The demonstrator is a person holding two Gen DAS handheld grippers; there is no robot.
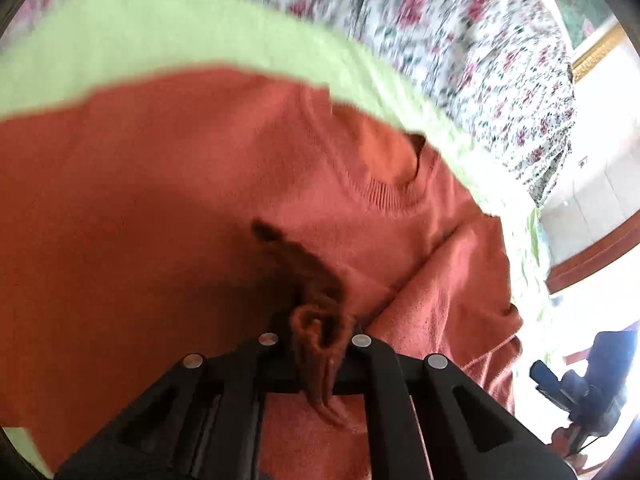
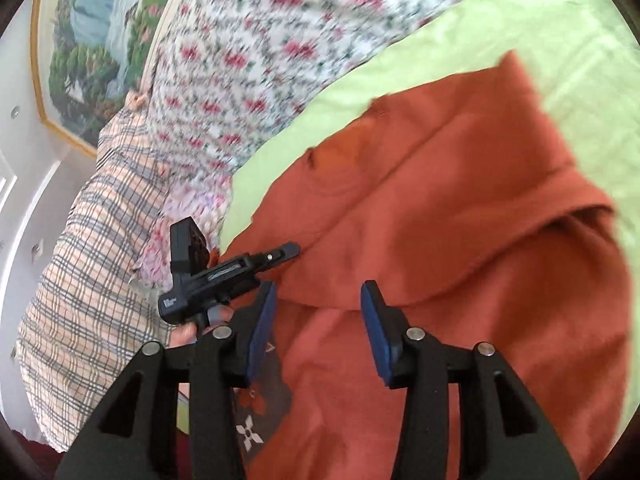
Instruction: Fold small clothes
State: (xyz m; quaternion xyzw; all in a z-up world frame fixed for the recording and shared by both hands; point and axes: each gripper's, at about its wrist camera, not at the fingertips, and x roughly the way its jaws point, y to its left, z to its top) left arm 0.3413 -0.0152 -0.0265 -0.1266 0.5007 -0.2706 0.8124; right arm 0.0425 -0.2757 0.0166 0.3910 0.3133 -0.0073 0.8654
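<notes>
A rust-orange knit sweater (image 1: pixel 168 208) lies on a light green sheet (image 1: pixel 168 36), its round collar (image 1: pixel 396 196) to the upper right. My left gripper (image 1: pixel 316 340) is shut on a bunched fold of the sweater and lifts it. In the right wrist view the same sweater (image 2: pixel 460 220) has one part folded over itself. My right gripper (image 2: pixel 318 296) is open and empty just above the sweater, blue pads (image 2: pixel 374 312) apart. The left gripper (image 2: pixel 224 276) shows there at the sweater's left edge.
A floral quilt (image 2: pixel 248 48) is bunched behind the green sheet (image 2: pixel 460 28). A plaid cloth (image 2: pixel 88 240) lies at the left. A dark flowered fabric (image 2: pixel 260 412) lies under the sweater's near edge. A framed landscape painting (image 2: pixel 88 40) hangs on the wall.
</notes>
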